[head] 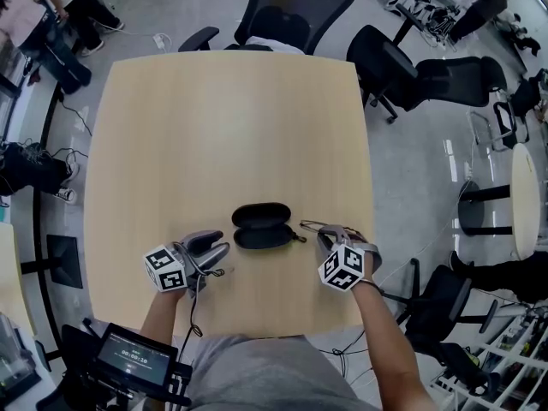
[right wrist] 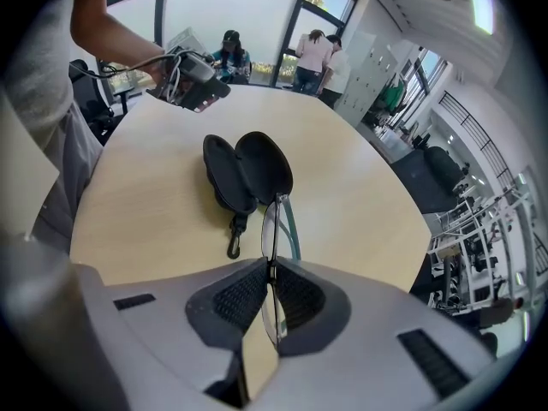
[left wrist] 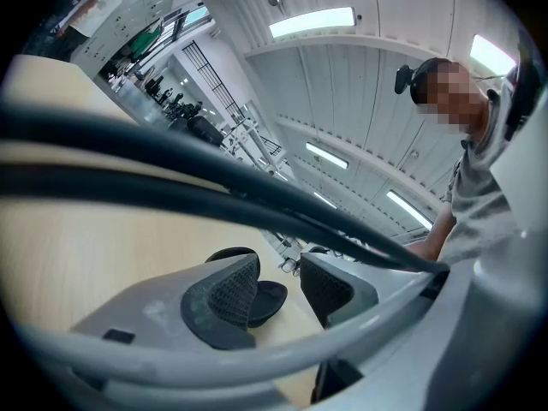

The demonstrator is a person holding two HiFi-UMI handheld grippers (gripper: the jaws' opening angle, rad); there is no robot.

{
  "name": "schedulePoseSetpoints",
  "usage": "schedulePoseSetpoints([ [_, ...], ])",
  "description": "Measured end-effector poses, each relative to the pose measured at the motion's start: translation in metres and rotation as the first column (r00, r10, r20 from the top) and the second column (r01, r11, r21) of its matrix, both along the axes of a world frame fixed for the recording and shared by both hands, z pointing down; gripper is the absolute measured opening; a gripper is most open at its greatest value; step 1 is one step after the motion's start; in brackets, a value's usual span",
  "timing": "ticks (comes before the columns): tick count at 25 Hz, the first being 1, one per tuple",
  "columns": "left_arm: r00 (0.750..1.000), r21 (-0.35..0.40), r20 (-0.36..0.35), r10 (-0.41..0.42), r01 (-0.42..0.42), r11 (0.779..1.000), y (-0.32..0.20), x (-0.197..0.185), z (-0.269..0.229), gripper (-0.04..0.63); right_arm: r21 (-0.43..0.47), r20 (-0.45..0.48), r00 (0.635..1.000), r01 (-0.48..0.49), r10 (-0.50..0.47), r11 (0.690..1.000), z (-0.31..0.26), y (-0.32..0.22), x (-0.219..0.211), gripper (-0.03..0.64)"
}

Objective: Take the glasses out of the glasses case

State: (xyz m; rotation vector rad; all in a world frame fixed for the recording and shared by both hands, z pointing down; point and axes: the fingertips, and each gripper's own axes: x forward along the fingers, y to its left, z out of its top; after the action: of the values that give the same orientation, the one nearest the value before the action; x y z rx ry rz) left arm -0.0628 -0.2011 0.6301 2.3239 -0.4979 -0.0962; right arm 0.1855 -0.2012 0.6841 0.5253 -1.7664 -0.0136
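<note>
Beside the open glasses case, right tongs pinch the glasses; left tongs stand spread, empty.

No print can be read for certain. A small screen at the person's body, behind the left gripper, shows a row of pale digits too small to make out. Its marker cube bears only black-and-white squares.

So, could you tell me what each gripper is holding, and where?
Right gripper pinches the glasses by the front frame; left gripper is open, empty.
</note>
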Motion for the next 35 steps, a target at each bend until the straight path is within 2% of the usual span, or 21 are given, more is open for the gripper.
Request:
schedulePoseSetpoints([
  [19,1.0,-0.021,0.011,-0.017,0.017,1.0,0.0,-0.001,0.004,0.158,-0.108,-0.052,0.997,-0.057,0.051,0.993,0.045,0.003,0.039,0.034],
  [35,1.0,-0.022,0.005,-0.018,0.018,1.0,0.002,-0.001,0.007,0.158,-0.163,-0.055,0.998,-0.049,0.04,0.985,0.052,-0.007,0.042,0.034],
])
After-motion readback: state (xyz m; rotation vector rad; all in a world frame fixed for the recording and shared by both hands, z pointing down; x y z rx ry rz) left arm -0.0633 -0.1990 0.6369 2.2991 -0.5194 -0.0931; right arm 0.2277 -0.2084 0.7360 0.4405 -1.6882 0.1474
